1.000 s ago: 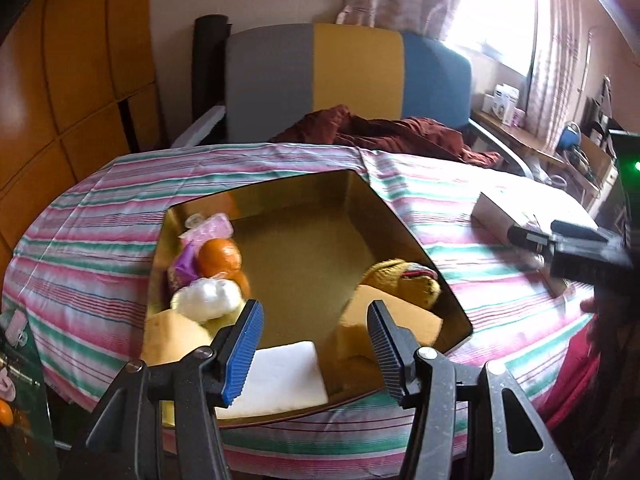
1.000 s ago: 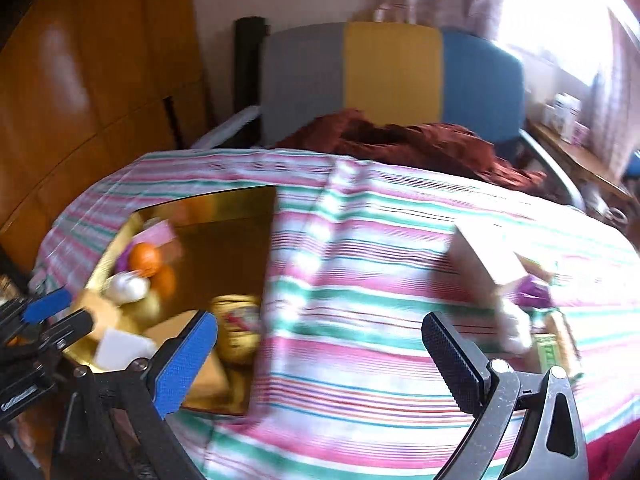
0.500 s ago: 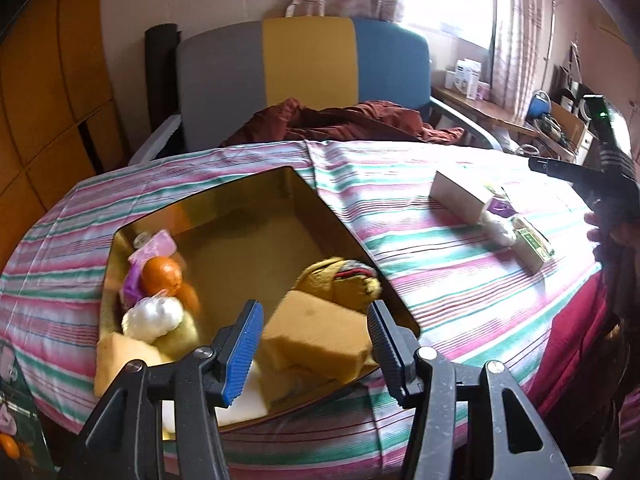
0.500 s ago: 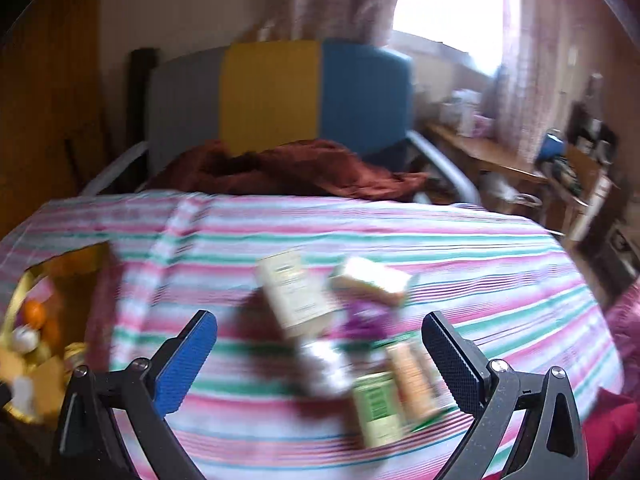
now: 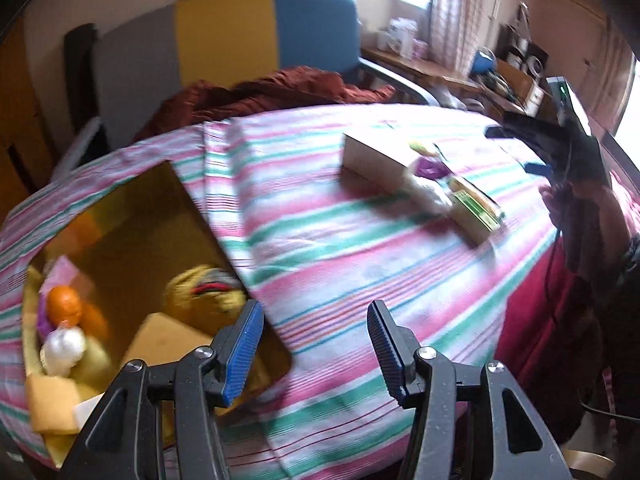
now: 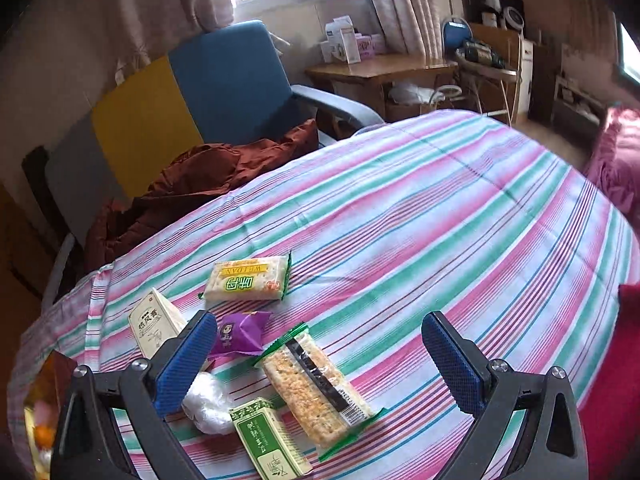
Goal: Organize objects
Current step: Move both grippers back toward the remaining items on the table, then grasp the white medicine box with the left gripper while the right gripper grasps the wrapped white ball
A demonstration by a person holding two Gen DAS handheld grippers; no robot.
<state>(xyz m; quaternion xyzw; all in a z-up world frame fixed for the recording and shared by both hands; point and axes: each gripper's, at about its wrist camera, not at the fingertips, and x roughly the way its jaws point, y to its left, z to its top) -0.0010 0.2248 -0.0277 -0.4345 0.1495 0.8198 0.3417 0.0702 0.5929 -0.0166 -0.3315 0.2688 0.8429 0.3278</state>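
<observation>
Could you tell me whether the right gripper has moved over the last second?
Yes. The right gripper swung rightward, away from the gold tray now at its view's left edge, toward the snack packets.

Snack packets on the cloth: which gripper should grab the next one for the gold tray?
Right. The right gripper, open, hangs directly over the cracker packet. The left gripper, also open, sits by the gold tray, far from the packets.

"WEIDAN" in green capitals, seen upside down above large green Chinese characters, on the cracker packet (image 6: 247,281); barcode on the clear-wrapped crisp bar (image 6: 316,384); Chinese print, too small to read, on the green-and-white box (image 6: 270,438).
</observation>
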